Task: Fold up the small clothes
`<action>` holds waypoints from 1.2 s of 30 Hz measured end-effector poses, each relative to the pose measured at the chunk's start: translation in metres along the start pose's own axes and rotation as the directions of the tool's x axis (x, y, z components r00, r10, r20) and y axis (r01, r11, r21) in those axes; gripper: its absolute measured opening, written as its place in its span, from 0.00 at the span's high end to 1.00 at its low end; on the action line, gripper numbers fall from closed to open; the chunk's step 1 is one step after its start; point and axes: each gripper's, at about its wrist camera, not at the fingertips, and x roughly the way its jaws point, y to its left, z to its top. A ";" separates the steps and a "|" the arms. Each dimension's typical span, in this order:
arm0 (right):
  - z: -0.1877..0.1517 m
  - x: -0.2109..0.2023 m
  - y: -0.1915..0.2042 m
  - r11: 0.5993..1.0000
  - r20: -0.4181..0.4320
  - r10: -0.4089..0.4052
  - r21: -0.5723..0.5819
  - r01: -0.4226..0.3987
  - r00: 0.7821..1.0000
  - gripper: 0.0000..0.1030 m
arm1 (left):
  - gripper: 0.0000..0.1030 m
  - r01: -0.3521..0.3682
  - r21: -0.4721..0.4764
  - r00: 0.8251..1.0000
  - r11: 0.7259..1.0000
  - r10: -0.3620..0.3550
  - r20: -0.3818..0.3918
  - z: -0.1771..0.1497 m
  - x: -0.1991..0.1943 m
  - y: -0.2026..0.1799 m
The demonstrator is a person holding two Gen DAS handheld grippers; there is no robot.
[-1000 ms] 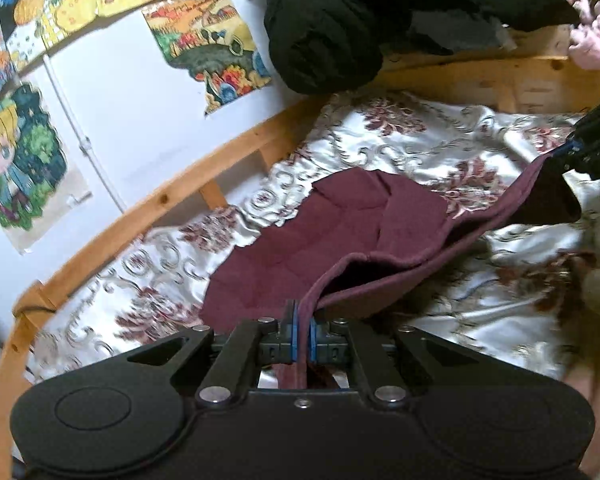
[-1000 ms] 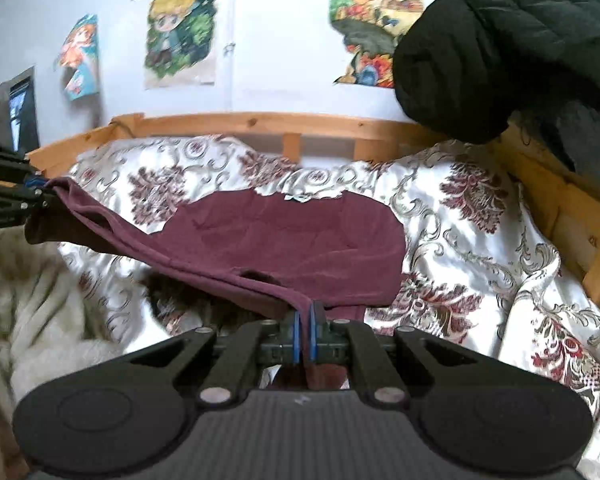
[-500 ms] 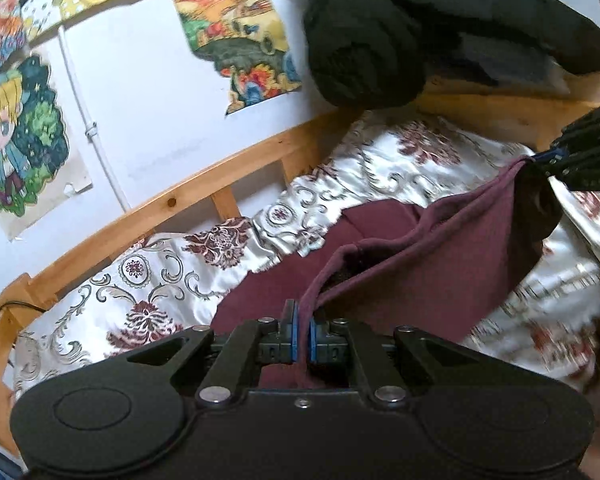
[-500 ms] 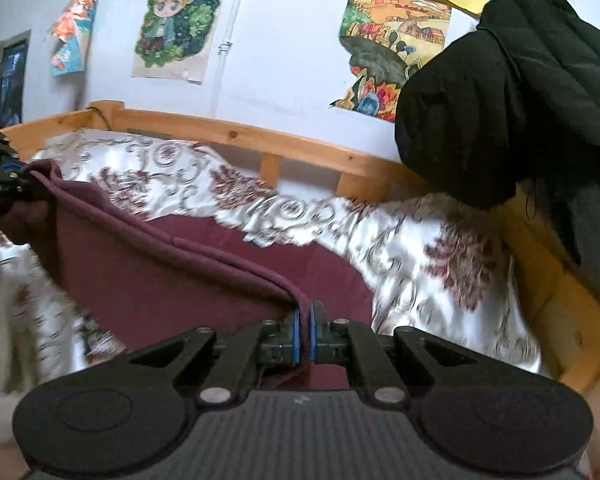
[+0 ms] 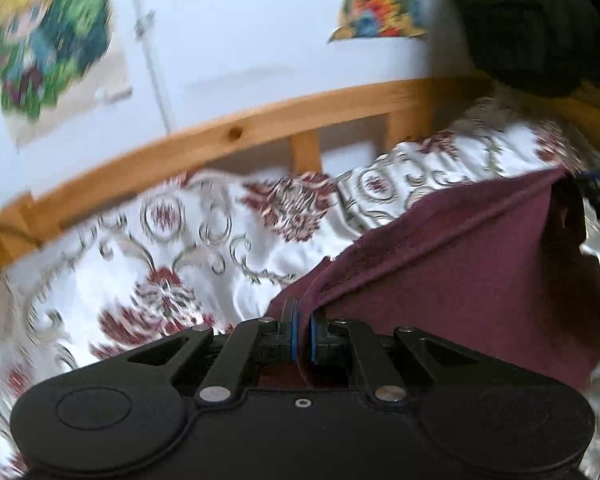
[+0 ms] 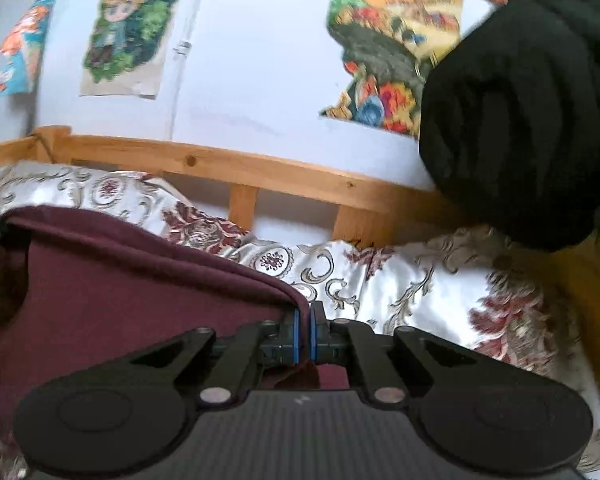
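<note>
The maroon garment [image 5: 452, 280] hangs stretched between the two tools, lifted off the floral bedspread [image 5: 204, 248], its hem taut so that, I judge, one half can be laid over the other. The left gripper [image 5: 303, 330] is pinched narrow on one corner; the right gripper [image 6: 304, 334] likewise clamps the opposite corner. Ahead of both runs the wooden bed rail [image 6: 260, 172], with a black padded jacket [image 6: 532, 120] to the right.

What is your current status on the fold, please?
Left hand-held gripper and right hand-held gripper both shut on maroon garment. Garment stretched between them above the floral bedspread. Nothing in the way.
</note>
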 end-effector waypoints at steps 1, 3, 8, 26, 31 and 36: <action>-0.001 0.009 -0.001 1.000 -0.012 0.002 0.005 -0.002 1.000 0.94 | 0.94 -0.001 -0.022 1.000 1.000 0.001 -0.007 0.000 0.010 0.001; -0.008 0.026 -0.002 1.000 -0.033 -0.005 -0.004 0.005 0.999 0.94 | 0.94 -0.005 -0.034 1.000 0.999 0.004 -0.021 -0.001 0.030 0.000; -0.028 0.047 -0.007 1.000 -0.078 -0.022 -0.008 0.022 0.997 0.94 | 0.94 -0.022 -0.017 0.999 1.000 0.022 -0.034 -0.001 0.069 -0.011; -0.038 0.087 0.002 0.997 -0.113 -0.032 -0.070 0.024 0.993 0.80 | 0.86 0.026 -0.170 0.996 0.985 -0.041 -0.085 -0.015 0.110 0.010; -0.037 0.084 -0.004 0.999 -0.107 -0.037 -0.024 0.035 0.994 0.57 | 0.70 0.091 -0.306 0.988 0.948 -0.125 -0.094 -0.018 0.111 0.023; -0.036 0.076 -0.007 1.000 -0.099 -0.017 0.002 0.017 0.995 0.34 | 0.31 0.117 -0.358 0.989 0.926 -0.142 -0.043 -0.018 0.099 0.034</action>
